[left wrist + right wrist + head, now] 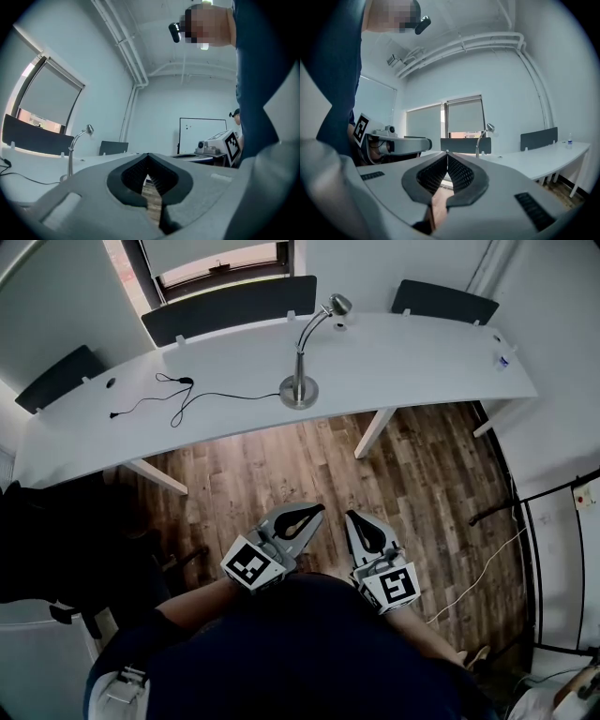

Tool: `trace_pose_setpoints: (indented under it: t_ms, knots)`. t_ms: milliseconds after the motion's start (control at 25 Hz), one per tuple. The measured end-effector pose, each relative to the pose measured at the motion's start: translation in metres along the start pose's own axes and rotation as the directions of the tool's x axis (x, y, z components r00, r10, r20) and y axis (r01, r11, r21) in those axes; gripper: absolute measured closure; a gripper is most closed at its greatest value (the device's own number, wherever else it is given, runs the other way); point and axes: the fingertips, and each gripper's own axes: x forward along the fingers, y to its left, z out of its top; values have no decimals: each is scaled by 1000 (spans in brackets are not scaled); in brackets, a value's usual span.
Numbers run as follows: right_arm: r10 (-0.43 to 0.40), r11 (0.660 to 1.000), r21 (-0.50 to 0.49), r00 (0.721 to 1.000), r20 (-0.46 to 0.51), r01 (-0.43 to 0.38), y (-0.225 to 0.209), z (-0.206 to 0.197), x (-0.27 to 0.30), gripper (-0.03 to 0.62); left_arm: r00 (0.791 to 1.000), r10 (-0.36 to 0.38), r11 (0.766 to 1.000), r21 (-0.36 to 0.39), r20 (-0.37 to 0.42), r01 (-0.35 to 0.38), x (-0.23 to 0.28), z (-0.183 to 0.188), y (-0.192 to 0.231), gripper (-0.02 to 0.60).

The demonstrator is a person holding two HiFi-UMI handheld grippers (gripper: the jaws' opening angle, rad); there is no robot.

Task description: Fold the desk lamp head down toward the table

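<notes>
A silver desk lamp (302,371) stands upright on the long white desk (403,362), round base in the middle, curved neck rising to a small head (338,305) at the back. The lamp (74,150) shows far off in the left gripper view, and in the right gripper view the lamp (483,137) is small and distant too. Both grippers hang close to my body over the wooden floor, well short of the desk. My left gripper (319,508) is shut and empty. The right gripper (350,516) is shut with nothing in it.
A black cable (173,399) lies on the desk left of the lamp. Dark chair backs (230,306) line the desk's far side, another (444,300) at the right. A small bottle (503,360) sits near the desk's right end. White desk legs (373,432) stand on the wooden floor (412,493).
</notes>
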Motion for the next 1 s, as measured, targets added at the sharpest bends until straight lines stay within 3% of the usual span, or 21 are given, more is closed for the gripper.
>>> trace_pose_setpoints:
  t_ms: [240,520,760,1000]
  knots:
    - [-44,999,-26,999,5,44,-12,24,90,583,999,-47,999,20,17,46,11,29,90,577]
    - [-74,997,-38,997,-12,74,-52,28,144,583,1000,-19,1000,-3,24,20,35,31,154,577]
    - [-30,998,-57,1000,-7,30,-92,32,179,583,999,39,999,0,4,-39,69,29,192,577]
    - [71,991,-115,997,12,-69,-137,43,215,583,993,115,993,12,-5,-115,116,30,229,577]
